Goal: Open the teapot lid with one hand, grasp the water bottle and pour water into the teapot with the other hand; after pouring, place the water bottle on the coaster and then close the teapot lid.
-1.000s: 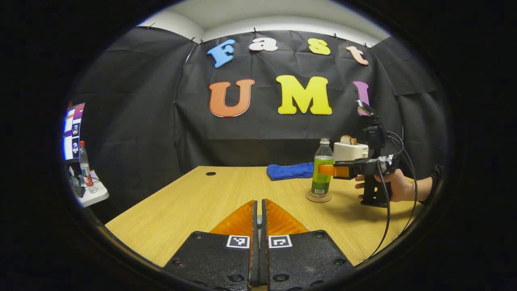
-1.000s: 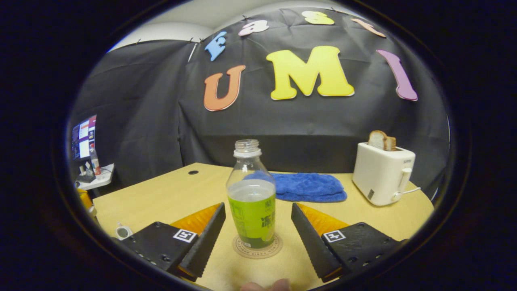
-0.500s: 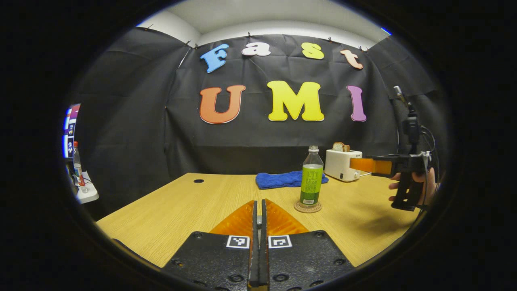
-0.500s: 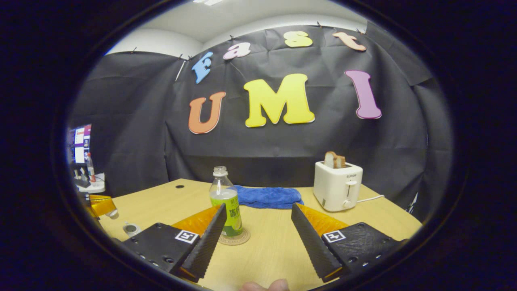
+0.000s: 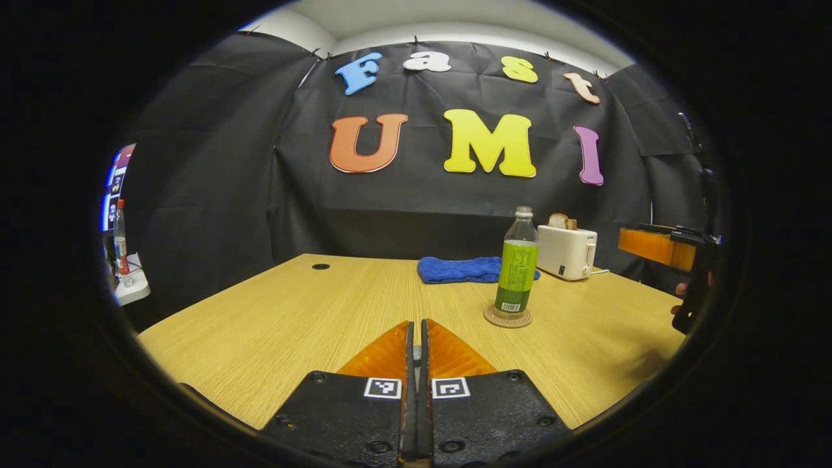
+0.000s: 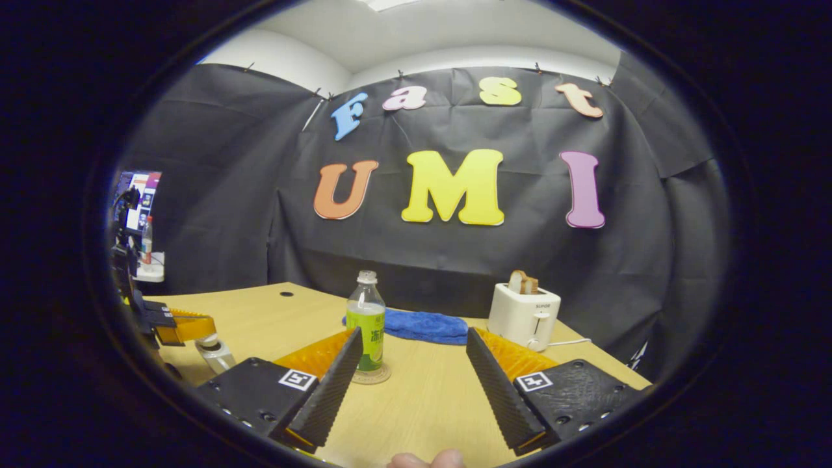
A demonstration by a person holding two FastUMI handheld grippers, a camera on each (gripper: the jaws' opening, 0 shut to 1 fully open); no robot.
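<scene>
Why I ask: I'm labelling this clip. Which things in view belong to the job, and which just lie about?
Job: water bottle; coaster under it; left gripper; right gripper; pale object below the left gripper, perhaps the teapot.
Lying about: blue cloth; toaster with bread; side bottle on a shelf.

On the table [image 5: 273, 325] the bottle [image 5: 517, 268] stands upright on a coaster [image 5: 507, 318]. Behind it lies a cloth [image 5: 458, 269], with the toaster [image 5: 567, 251] to the cloth's right.
</scene>
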